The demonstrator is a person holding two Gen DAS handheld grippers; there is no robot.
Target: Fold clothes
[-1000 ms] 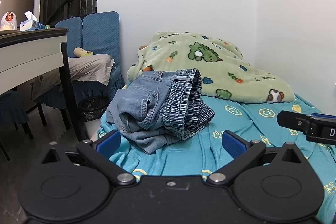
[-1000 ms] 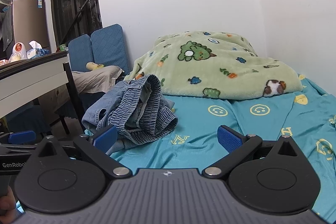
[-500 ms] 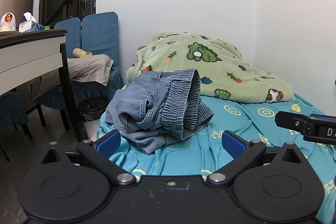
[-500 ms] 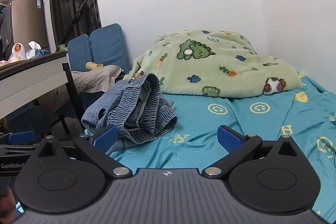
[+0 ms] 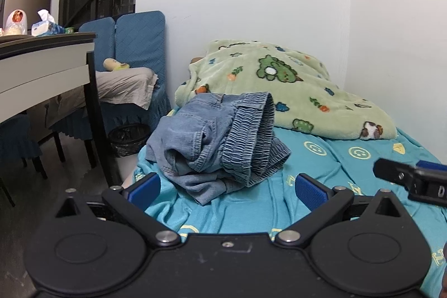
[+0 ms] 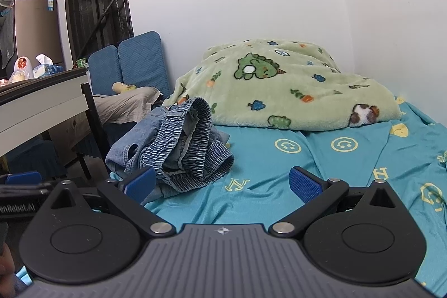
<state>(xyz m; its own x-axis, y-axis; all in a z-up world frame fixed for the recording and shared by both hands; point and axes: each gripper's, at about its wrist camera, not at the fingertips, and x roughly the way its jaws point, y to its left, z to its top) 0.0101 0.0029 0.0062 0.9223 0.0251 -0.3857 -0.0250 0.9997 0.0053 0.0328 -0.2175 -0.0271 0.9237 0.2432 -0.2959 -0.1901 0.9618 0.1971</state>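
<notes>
A crumpled pair of blue denim shorts with an elastic waistband lies in a heap on the teal bed sheet, near the bed's left edge. It also shows in the right wrist view. My left gripper is open and empty, just short of the heap. My right gripper is open and empty, to the right of the heap, its left finger near the heap's front edge. The right gripper's tip shows in the left wrist view.
A green fleece blanket with dinosaur prints is piled at the head of the bed against the white wall. Left of the bed stand a table, blue-covered chairs and a black bin on the floor.
Both grippers have shifted only slightly; the view has drifted a little. The shorts have not moved and both grippers stay open.
</notes>
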